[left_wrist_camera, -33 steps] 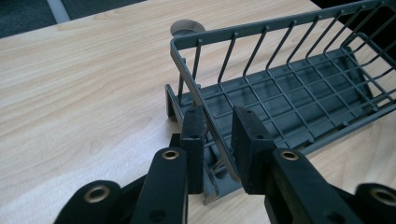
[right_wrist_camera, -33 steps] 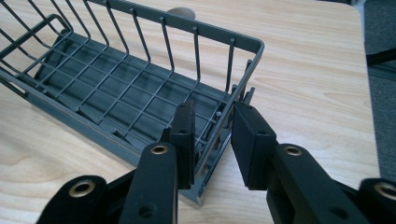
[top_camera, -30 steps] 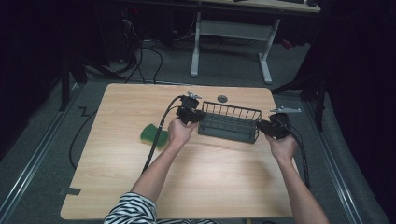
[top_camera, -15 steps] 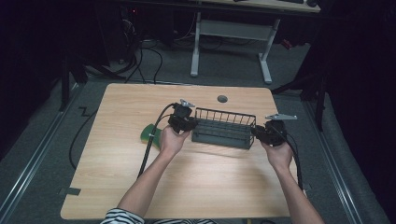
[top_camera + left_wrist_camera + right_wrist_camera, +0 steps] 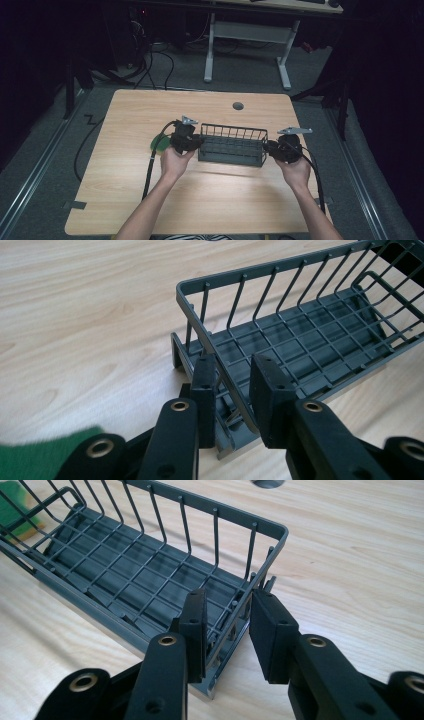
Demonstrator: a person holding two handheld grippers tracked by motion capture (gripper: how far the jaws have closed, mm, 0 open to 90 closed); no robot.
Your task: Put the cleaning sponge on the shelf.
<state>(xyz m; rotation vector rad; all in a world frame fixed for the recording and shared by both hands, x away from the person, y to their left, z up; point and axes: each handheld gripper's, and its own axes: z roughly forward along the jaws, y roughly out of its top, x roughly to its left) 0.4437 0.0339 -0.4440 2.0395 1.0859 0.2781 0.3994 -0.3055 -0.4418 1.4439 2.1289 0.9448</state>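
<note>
Basket of dark grey wire, long and narrow, sits on the tabletop a little right of centre, lengthwise across your view. You have one end in each hand. Your left gripper straddles the left end wall, one jaw inside the basket and one outside. From the left gripper view you cannot tell whether the pads actually pinch the wire, as the rim runs slantwise through the gap. Your right gripper has its jaws closed on the right end wall, again one inside and one outside. A green cloth lies on the tabletop just behind your left gripper, and a round hole sits in the tabletop beyond the basket.

The step in hand looks like moving the basket with both hands. To do it well, square the left jaws to the end wall so the pads meet it flat, then firm up that grip. Move both hands together at one height and one pace, so the basket neither twists nor slips. Steer the left end clear of the cloth.
</note>
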